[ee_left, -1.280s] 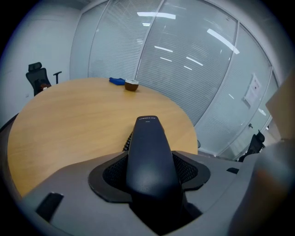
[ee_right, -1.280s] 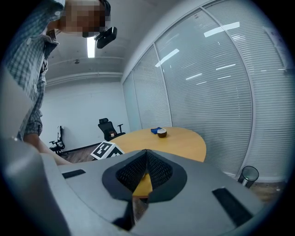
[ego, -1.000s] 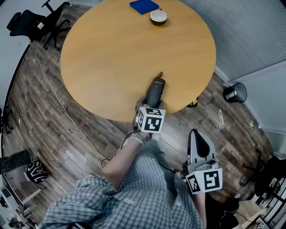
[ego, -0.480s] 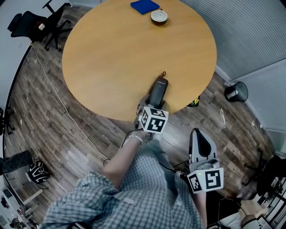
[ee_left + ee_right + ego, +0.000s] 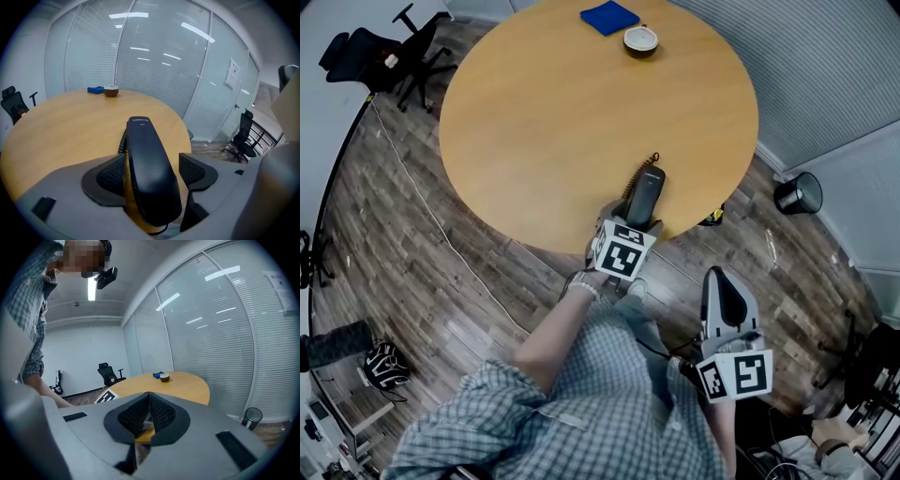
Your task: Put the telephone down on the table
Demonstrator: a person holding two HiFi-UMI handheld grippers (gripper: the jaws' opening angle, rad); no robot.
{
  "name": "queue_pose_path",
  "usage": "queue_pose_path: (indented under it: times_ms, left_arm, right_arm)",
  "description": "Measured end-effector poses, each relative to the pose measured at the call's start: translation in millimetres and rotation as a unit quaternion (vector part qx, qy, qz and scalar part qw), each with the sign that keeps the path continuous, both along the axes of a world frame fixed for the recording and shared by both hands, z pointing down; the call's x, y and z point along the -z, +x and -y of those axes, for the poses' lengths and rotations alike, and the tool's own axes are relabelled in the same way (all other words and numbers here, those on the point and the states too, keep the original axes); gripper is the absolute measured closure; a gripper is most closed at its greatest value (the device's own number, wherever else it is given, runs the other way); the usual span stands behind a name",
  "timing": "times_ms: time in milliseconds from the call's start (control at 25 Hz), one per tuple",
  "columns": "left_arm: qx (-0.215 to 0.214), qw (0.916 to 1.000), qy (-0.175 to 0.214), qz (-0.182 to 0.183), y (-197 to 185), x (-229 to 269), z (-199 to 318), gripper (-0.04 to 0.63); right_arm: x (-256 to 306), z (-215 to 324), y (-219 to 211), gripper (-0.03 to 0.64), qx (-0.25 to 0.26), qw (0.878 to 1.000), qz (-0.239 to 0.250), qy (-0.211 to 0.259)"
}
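a wood-plank floor (image 5: 412,272) runs under a round, light wooden worktop (image 5: 544,112), with a wall of blinds behind it. a person in a checked shirt (image 5: 581,412) stands at the worktop's near edge and holds a tool in each hand. a black office chair (image 5: 370,52) stands well away on the far left, and a dark waste bin (image 5: 794,193) sits on the floor to the right of the worktop.

the left tool (image 5: 151,171) reaches over the near edge, and its jaws are opening. the pads stand either side of the telephone (image 5: 645,192), with a clear gap at the right pad, so the grip is released. the right tool (image 5: 148,414) hangs off the worktop beside the person's right side, its jaws pressed together with nothing between them.

the telephone, a black handset, lies on the worktop close to the near edge, its length pointing away from the person. its coiled cord (image 5: 637,173) lies alongside it on the left. at the far side, well apart from the handset, a blue cloth (image 5: 608,16) lies just beside a small round bowl (image 5: 639,39).
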State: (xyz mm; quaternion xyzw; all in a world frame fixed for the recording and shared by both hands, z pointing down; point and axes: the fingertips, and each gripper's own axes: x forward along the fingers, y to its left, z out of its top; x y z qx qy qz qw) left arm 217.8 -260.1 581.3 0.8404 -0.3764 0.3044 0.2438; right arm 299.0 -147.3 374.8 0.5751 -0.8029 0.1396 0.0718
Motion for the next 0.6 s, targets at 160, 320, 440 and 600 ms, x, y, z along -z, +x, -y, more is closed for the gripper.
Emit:
queue_pose_path:
  times_ms: [160,320,440,600]
  left_arm:
    - [-0.007,0.9997,0.019,-0.013,-5,17,4,0.244]
    - [-0.012,0.9992,0.029,-0.026,-15,35,0,0.244]
    - [-0.021,0.9981,0.042,-0.039,-23,50,-5,0.245]
    - [-0.029,0.9964,0.055,-0.058,-34,69,-13,0.245]
  right_arm:
    - [6,2,-10,0.607,0.000,1.000,-0.001,0.006]
    - [12,0,-23,0.606,-0.001,1.000,-0.002,0.015]
    - [16,-4,-33,0.606,-0.005,1.000,-0.002,0.021]
    - [18,-11,-48,0.606,-0.011,1.000,-0.002,0.029]
